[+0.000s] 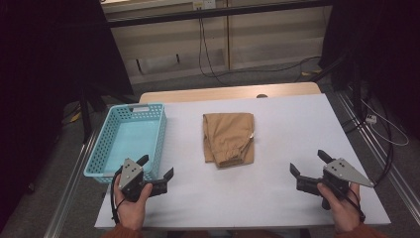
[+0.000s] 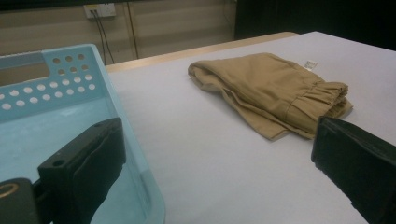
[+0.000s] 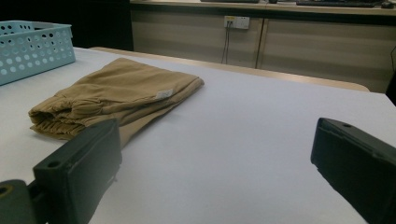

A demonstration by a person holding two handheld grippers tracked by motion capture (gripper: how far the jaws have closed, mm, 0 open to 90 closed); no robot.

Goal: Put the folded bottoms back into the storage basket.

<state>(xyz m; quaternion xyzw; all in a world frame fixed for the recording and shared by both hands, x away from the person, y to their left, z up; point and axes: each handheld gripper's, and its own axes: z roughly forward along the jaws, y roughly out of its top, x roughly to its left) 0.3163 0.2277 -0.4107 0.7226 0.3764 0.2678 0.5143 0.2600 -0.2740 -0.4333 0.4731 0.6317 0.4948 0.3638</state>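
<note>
Left gripper [image 1: 158, 167] and right gripper [image 1: 307, 162], each held in one hand, jaws spread wide, nothing between them

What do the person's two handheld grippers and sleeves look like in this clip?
The left gripper and the right gripper each have blocky black jaws, a grey three-cornered plate on top and a dark trailing cable. Rust-orange sleeve cuffs show at both wrists.
</note>
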